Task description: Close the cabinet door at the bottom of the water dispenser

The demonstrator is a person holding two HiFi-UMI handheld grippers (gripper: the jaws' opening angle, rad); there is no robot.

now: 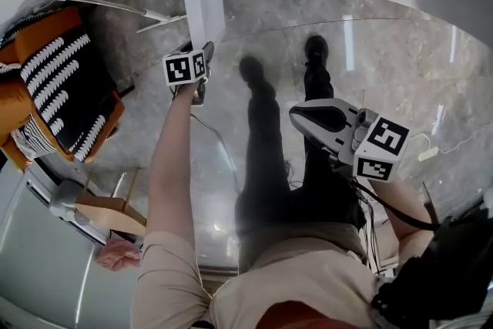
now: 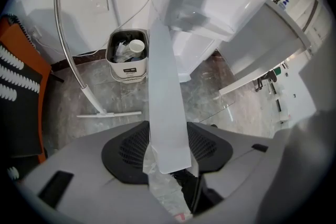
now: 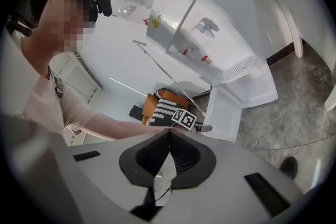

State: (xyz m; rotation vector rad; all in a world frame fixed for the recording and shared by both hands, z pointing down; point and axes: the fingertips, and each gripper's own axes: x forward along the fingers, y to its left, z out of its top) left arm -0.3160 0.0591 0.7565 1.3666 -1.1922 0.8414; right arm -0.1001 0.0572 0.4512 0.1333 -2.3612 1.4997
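We are gripping the cabinet door (image 2: 164,86) by its free edge with the left tongs (image 2: 169,126). In the left gripper view the white panel is running up the middle of the frame with a black pad pressing on each face. The tongs are therefore standing fairly wide only because the panel is filling them. We judge that we are taking the door at this outer edge because it lies farthest from the hinge, where a light push is enough to swing it.

The door is standing open, leading away from the base of the water dispenser (image 2: 220,2) at the upper right of that view. In the head view it is showing as a pale strip at the top centre, with our left arm reaching out to it.

The right tongs (image 3: 168,132) are pinched together with nothing between them. They are hanging at the right of the head view, well apart from the door. We are holding them clear of the swing, since one hand looks enough here.

The waste bin (image 2: 127,57), with a cup and some rubbish in it, is sitting near the dispenser's foot, at the upper left of the left gripper view. The door is lying between it and the cabinet, so we are not expecting it to block the closing. The door is not yet shut.
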